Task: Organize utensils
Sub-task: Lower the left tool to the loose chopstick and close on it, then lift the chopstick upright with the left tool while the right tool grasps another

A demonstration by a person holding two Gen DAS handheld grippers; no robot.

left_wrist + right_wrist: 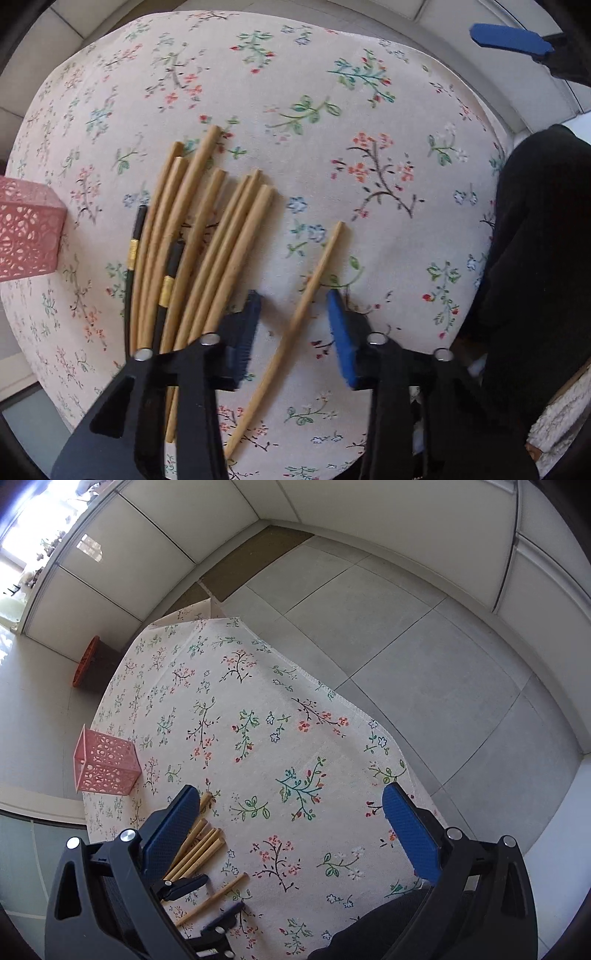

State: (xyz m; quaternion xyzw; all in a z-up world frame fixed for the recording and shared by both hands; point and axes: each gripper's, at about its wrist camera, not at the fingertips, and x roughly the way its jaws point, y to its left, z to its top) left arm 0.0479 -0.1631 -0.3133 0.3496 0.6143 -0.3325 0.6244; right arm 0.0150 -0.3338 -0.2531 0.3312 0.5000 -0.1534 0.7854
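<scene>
Left gripper (293, 332) jaws apart, straddling a lone chopstick (317, 280) untouched; right gripper (295, 834) jaws wide, empty.

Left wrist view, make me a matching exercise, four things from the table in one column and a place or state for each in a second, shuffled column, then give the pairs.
Things:
1. lone chopstick
2. pink basket
3. chopstick pile
4. right tool

Places or states:
A. standing at the tablecloth's left edge
C. lying between the left tool's pads, not yet pinched
B. wide open over bare tablecloth, holding nothing
D. bundled left of the left tool, two black ones among the wooden ones

Pairs: 1-C, 2-A, 3-D, 4-B
</scene>
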